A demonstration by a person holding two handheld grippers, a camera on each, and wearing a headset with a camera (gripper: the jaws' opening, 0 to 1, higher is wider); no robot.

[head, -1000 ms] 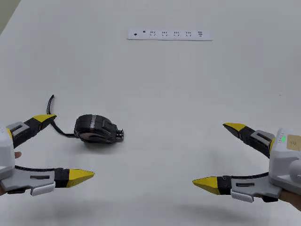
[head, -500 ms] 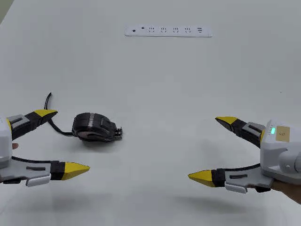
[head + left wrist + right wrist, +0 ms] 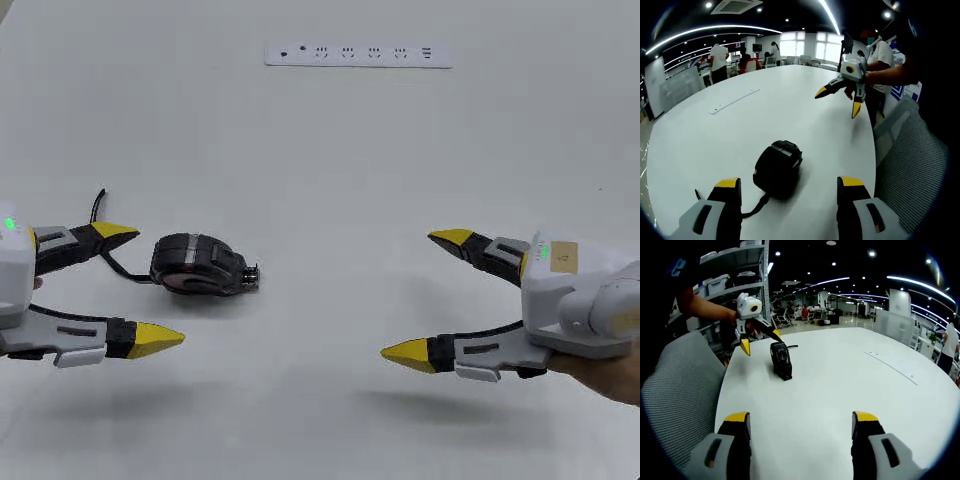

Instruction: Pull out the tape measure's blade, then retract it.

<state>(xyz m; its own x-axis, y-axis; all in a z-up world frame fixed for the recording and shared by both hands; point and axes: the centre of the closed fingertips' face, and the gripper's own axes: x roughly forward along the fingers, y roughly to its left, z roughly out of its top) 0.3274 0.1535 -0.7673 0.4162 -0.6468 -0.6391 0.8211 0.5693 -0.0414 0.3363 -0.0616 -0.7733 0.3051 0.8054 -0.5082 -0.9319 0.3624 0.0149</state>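
Right now the tape measure (image 3: pixel 203 265) rests on the white table (image 3: pixel 330 170) with the blade fully in. Its hook end (image 3: pixel 254 274) faces the right gripper (image 3: pixel 408 294), and its black strap (image 3: pixel 103 262) trails off toward the left gripper (image 3: pixel 158 285). The left jaws are wide apart, with the case just ahead of and between the tips and no contact — placed, I judge, to close on the body and anchor it. The right gripper hovers well apart from the tape, jaws also spread and holding nothing. It points at the hook end — likely lined up to come in and pinch the hook for the pull. A power strip (image 3: pixel 358 54) lies at the far edge, out of the way. Pull-out not yet begun.
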